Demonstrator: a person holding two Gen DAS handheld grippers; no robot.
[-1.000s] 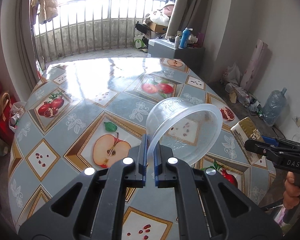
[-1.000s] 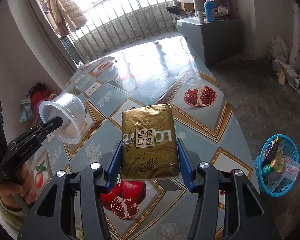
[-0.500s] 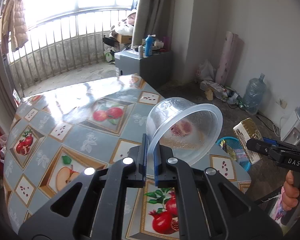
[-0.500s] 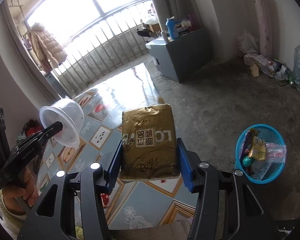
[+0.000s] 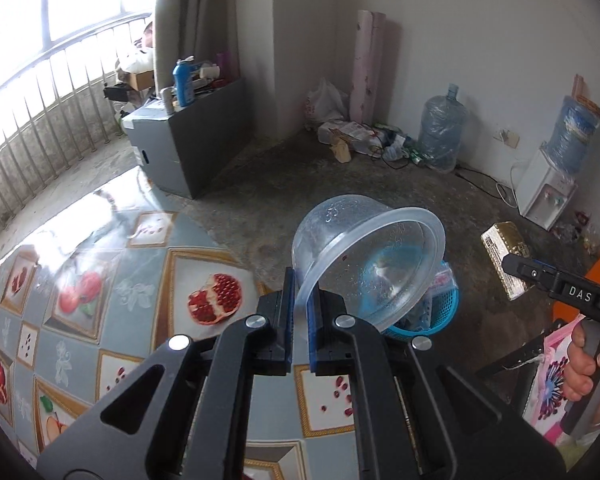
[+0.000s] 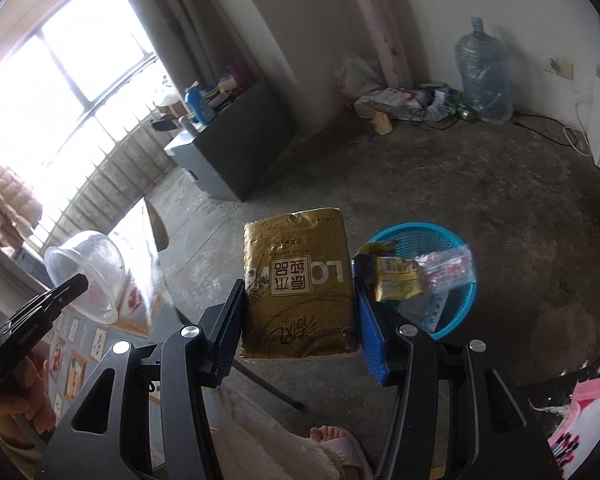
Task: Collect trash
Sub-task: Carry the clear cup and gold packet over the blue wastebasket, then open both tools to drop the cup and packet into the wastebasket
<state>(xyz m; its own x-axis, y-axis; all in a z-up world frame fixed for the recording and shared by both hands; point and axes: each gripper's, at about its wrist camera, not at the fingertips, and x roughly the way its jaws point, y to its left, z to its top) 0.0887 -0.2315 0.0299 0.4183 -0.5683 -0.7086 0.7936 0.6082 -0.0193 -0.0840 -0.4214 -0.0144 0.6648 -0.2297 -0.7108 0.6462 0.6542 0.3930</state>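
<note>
A: What does the left claw (image 5: 299, 312) hold?
B: A clear, round plastic tub (image 5: 366, 258), pinched by its rim and tipped sideways above the fruit-patterned table (image 5: 100, 300).
A: And the right claw (image 6: 298, 316)?
B: It clamps a crinkled gold-foil packet (image 6: 298, 284), held beside the blue mesh trash basket (image 6: 440, 240) on the floor.

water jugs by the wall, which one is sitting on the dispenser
The blue water jug at far right, mounted on the white dispenser. The other large clear-blue water jug stands directly on the concrete floor beside the litter.
</note>
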